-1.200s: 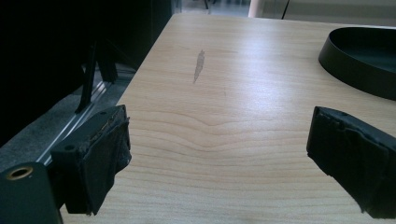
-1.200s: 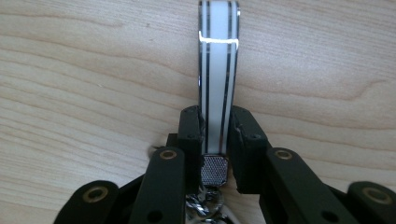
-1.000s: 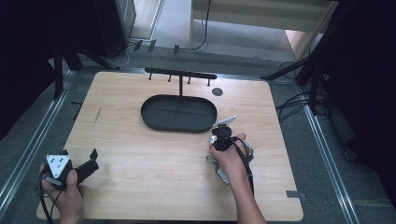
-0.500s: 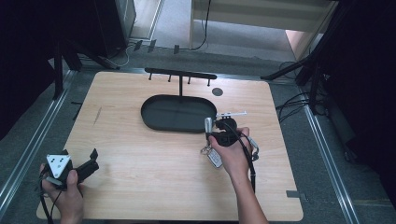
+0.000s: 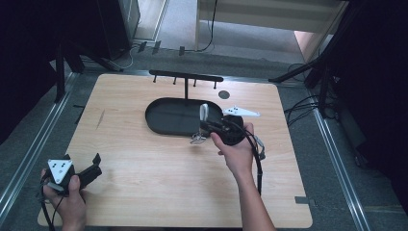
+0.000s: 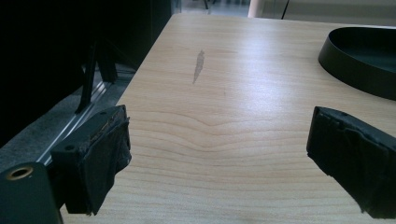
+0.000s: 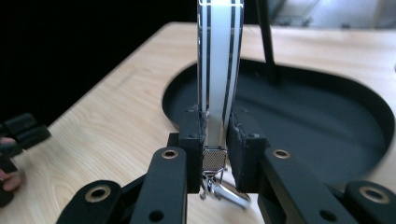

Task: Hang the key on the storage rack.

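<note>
The table (image 5: 144, 192) is pale wood with a smooth, faintly sheened grain. The oval tray (image 7: 327, 121) looks matt black. The strap (image 7: 219, 70) is smooth white with a shiny metal clasp (image 7: 219, 189).

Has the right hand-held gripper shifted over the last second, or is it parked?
Yes. In the high view the right hand-held gripper has moved left, from off the black tray's right end to over its right rim, carrying the striped strap.

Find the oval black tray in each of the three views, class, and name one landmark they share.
High view: black tray sits centre, far half of the table.
Left gripper view: tray at upper right, cut off.
Right gripper view: tray fills centre right, behind the jaws.
Shared landmark: wooden tabletop.
</note>
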